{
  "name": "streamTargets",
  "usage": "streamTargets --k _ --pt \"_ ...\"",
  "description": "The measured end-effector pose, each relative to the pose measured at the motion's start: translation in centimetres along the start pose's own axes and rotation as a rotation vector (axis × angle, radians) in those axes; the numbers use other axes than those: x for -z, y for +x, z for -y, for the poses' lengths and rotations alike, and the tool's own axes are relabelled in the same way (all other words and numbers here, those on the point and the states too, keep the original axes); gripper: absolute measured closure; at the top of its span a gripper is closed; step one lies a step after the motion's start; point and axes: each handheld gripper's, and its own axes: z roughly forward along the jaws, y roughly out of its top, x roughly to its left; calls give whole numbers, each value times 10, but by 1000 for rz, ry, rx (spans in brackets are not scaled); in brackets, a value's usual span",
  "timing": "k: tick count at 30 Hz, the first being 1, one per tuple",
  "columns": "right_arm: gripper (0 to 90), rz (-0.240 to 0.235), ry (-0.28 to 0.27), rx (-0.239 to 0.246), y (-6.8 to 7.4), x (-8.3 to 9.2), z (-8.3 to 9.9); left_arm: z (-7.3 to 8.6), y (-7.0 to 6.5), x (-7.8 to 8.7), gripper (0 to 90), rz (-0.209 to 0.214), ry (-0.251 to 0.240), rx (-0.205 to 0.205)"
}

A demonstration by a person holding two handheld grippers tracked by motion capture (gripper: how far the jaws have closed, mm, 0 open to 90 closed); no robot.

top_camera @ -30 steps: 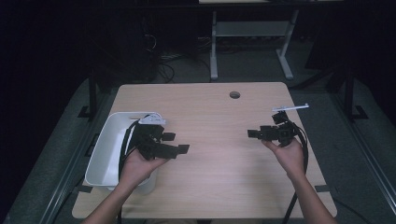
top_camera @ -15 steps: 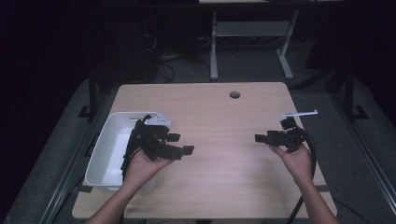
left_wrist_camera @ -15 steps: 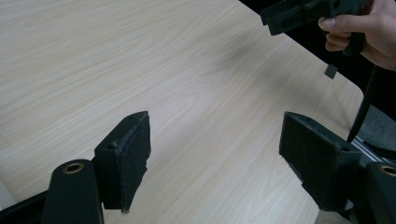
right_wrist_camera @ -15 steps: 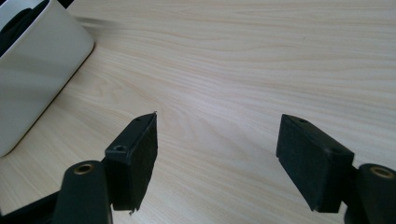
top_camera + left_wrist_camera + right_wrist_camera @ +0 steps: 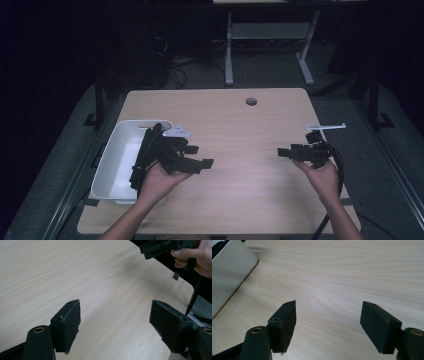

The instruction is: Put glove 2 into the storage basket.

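Observation:
On the left half of the wooden table [image 5: 235,125], a hand holds my left gripper [image 5: 200,156] beside the white bin [image 5: 117,160]. Its jaws stand open over bare wood, with nothing between them [image 5: 115,322]. Near the table's right edge, the other hand holds my right gripper [image 5: 283,151], pointing left. Those jaws are open too, wide apart above the tabletop [image 5: 328,322]. In the left gripper view, the right gripper [image 5: 155,248] appears at the top right, with fingers wrapped round its handle.
The white bin [image 5: 229,270] sits at the table's left edge, and black cable hangs over its near side. A round cable hole [image 5: 251,101] lies near the far edge. Beyond the table stands a white desk frame [image 5: 267,45] on a dark floor.
My right gripper has shifted a little to the right and toward the near edge. The left gripper has barely moved. Both pairs of jaws stay open.

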Motion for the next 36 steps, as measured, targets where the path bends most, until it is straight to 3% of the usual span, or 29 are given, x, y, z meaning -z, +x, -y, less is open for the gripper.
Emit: streamTargets --k 19,36 --pt "283 11 -10 -19 -16 10 30 9 -12 -26 247 29 22 -11" --pt "278 35 -9 15 -19 16 54 23 -17 -40 242 46 21 -1"
